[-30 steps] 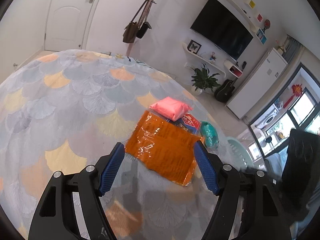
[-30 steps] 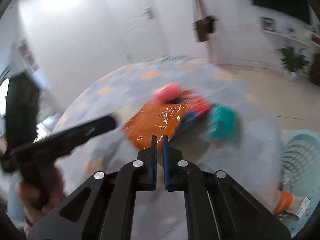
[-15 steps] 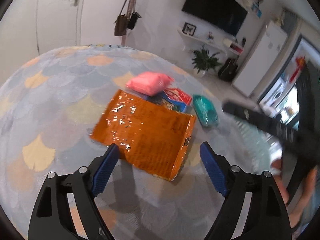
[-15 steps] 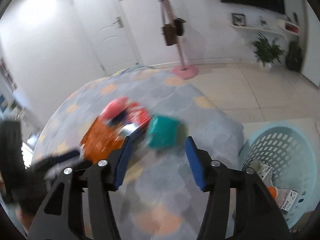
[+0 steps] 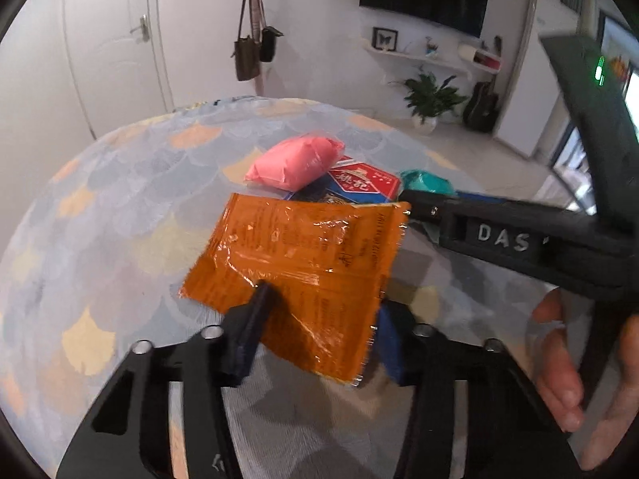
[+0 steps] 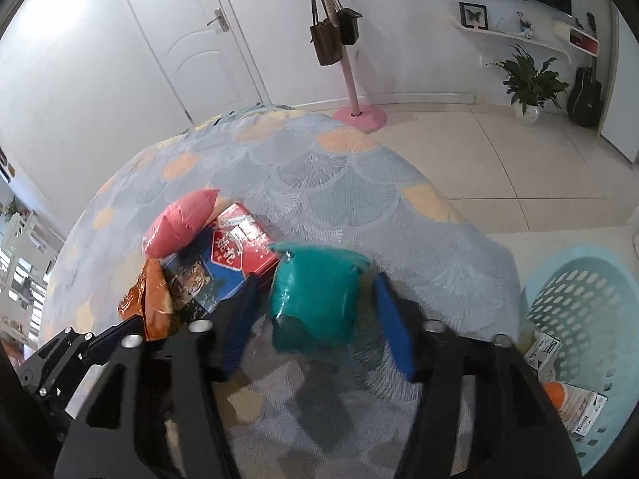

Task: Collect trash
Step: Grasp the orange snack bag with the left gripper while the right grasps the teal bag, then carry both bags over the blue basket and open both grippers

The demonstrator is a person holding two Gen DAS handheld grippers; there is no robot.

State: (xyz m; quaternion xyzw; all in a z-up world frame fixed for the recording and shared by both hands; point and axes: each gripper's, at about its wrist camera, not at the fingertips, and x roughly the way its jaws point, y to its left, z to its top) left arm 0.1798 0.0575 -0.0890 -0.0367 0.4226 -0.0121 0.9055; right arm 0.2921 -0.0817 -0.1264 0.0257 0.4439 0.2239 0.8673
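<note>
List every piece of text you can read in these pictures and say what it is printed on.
"DAS": raised letters on the side of the right tool, cut off further along.
Red and blue box: white Chinese characters on the label, too blurred to read.
Orange packet: fine print, too small to read.
Cartons in the basket: unreadable.

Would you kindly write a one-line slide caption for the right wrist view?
Right gripper, jaws open, straddles a teal packet on the patterned cloth, with the trash basket at right.
</note>
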